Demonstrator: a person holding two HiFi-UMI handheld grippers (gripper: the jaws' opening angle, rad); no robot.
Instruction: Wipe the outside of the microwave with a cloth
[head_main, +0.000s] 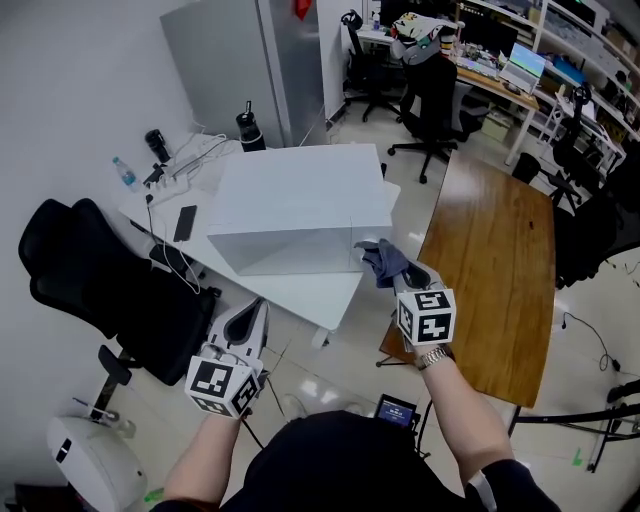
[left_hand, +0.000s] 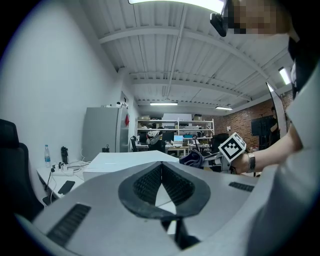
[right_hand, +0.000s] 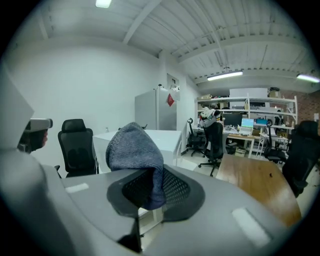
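Note:
The microwave (head_main: 298, 205) is a white box on a white table (head_main: 310, 295); it also shows in the left gripper view (left_hand: 127, 161) and the right gripper view (right_hand: 150, 140). My right gripper (head_main: 403, 272) is shut on a grey-blue cloth (head_main: 383, 260) (right_hand: 136, 160), which touches the microwave's front right corner. The cloth bunches up over the jaws in the right gripper view. My left gripper (head_main: 250, 318) hangs low at the table's front edge, shut on nothing (left_hand: 161, 187), apart from the microwave.
A black office chair (head_main: 110, 285) stands to the left. A wooden table (head_main: 495, 260) lies to the right. Behind the microwave are a phone (head_main: 185, 222), cables, a clear bottle (head_main: 124, 174) and a dark flask (head_main: 249, 128). A grey cabinet (head_main: 245, 65) stands at the back.

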